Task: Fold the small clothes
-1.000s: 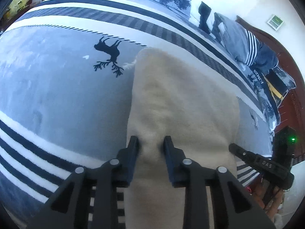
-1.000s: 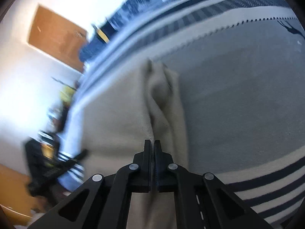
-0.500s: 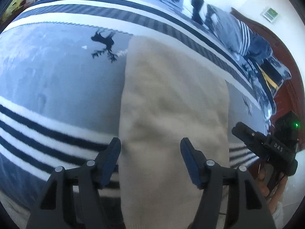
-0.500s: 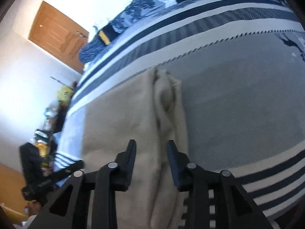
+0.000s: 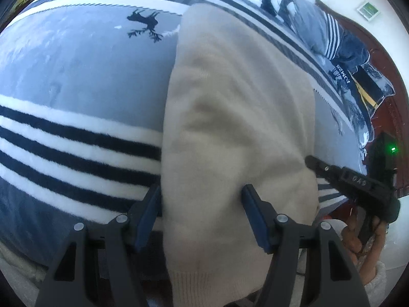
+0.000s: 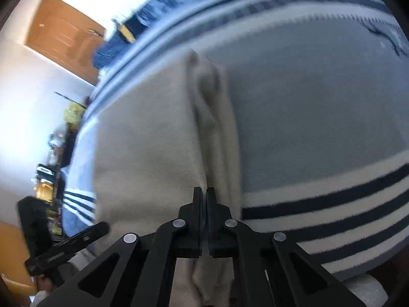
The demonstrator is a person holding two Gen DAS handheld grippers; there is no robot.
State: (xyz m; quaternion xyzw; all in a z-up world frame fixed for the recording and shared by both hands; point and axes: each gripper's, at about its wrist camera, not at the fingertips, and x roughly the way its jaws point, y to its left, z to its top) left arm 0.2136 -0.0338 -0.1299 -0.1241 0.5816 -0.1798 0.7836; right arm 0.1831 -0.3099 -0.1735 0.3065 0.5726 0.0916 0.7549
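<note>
Cream knit garment (image 5: 230, 117) laid on grey-blue striped blanket (image 5: 76, 81), both tongs at its near edge.
L gripper (image 5: 200, 215): jaws spread wide, having just opened, cloth between, nothing gripped. R gripper (image 6: 204, 197): pinched shut on garment's fold edge.

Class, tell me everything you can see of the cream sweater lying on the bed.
The sweater is a cream, soft-looking knit with a ribbed hem nearest the camera. It lies folded into a long strip on the striped blanket, its layered edges along one side. The left gripper stands open astride its near end; the right gripper is shut on that layered edge.
</note>
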